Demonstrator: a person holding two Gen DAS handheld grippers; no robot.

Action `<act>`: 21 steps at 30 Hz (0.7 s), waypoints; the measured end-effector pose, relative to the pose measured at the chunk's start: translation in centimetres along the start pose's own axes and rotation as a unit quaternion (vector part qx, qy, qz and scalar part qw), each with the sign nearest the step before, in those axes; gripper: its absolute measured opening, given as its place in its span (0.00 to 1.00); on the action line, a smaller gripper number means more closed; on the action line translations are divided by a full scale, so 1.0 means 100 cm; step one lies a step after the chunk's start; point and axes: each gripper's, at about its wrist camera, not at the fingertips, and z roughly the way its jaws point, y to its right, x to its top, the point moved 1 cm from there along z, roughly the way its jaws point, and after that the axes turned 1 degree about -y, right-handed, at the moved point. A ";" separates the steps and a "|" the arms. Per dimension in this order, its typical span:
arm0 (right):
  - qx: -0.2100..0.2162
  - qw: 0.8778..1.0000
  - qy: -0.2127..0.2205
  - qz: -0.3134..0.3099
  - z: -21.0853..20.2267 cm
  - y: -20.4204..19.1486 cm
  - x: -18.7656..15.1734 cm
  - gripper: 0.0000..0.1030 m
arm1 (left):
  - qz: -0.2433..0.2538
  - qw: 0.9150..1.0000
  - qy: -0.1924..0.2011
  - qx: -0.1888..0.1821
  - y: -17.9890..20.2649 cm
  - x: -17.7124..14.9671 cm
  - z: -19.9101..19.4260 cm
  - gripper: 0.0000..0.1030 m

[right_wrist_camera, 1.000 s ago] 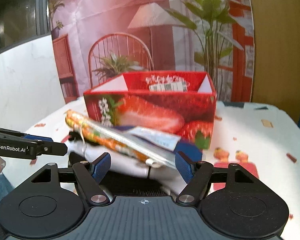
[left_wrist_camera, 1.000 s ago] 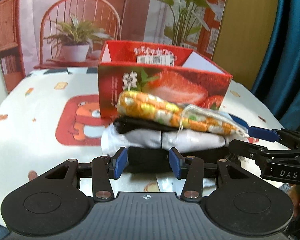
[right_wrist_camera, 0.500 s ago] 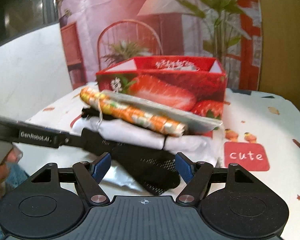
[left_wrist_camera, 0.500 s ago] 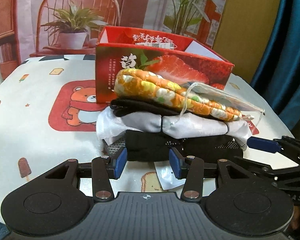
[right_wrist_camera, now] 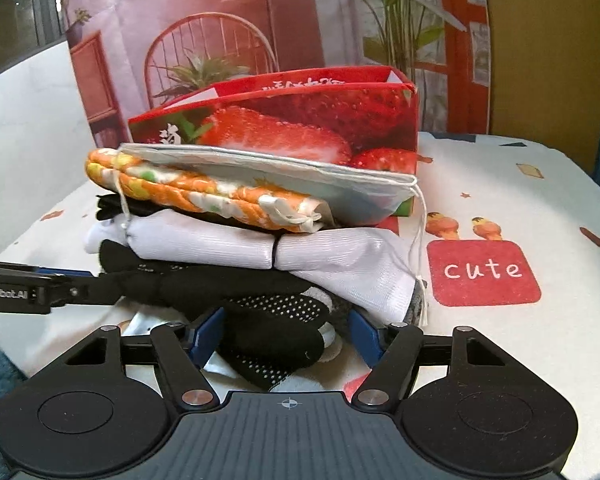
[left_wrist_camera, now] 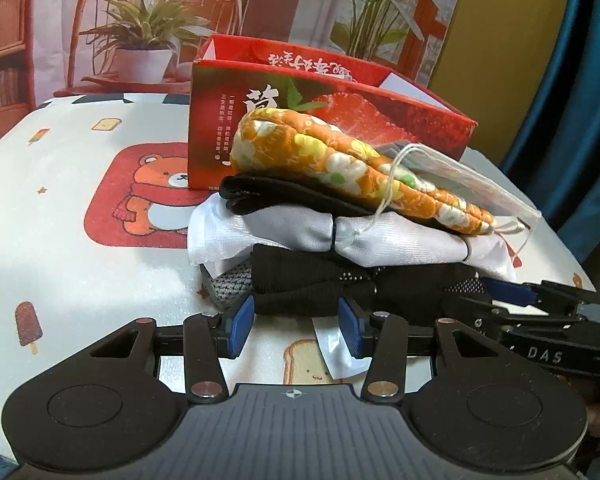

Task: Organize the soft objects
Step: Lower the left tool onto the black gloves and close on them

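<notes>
Two tongs at stack base, left tongs part-open, right tongs closing round black glove.

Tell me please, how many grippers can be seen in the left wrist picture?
2. The left gripper fills the bottom, its fingers at the black gloves under the pile. The right gripper enters from the right edge, low beside the same pile; its far finger may be hidden.
</notes>
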 end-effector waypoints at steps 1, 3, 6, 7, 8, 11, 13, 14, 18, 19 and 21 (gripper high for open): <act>0.002 1.000 0.001 -0.003 0.001 -0.001 0.000 0.57 | -0.001 1.000 0.001 -0.002 0.000 0.000 0.000 0.47; 0.006 1.000 0.001 -0.009 0.002 -0.002 0.000 0.52 | 0.000 1.000 0.005 -0.003 -0.001 0.000 0.002 0.47; 0.011 1.000 -0.002 -0.009 0.004 -0.004 -0.002 0.46 | -0.002 1.000 0.008 -0.002 -0.001 0.002 0.005 0.47; 0.013 1.000 -0.003 -0.007 0.004 -0.003 -0.002 0.46 | -0.002 1.000 0.008 -0.001 -0.001 0.004 0.006 0.47; 0.013 1.000 -0.003 -0.005 0.005 -0.002 -0.002 0.46 | -0.005 1.000 0.010 0.000 -0.003 0.006 0.007 0.47; 0.014 1.000 -0.002 -0.002 0.004 -0.002 -0.002 0.46 | -0.017 1.000 0.014 -0.002 -0.006 0.011 0.009 0.47; 0.015 1.000 -0.002 -0.001 0.005 -0.001 -0.002 0.46 | -0.021 1.000 0.013 -0.006 -0.007 0.014 0.012 0.48; 0.015 1.000 -0.002 -0.001 0.005 -0.001 -0.002 0.46 | -0.019 1.000 0.011 -0.006 -0.007 0.015 0.014 0.48; 0.017 1.000 -0.001 0.000 0.006 -0.001 -0.003 0.44 | -0.002 1.000 0.004 -0.004 -0.004 0.012 0.020 0.48; 0.017 1.000 -0.001 0.000 0.006 -0.001 -0.003 0.44 | 0.002 1.000 0.006 -0.003 -0.003 0.011 0.020 0.48; 0.021 1.000 -0.001 0.000 0.005 -0.001 -0.003 0.41 | 0.010 1.000 0.006 -0.005 0.000 0.009 0.019 0.48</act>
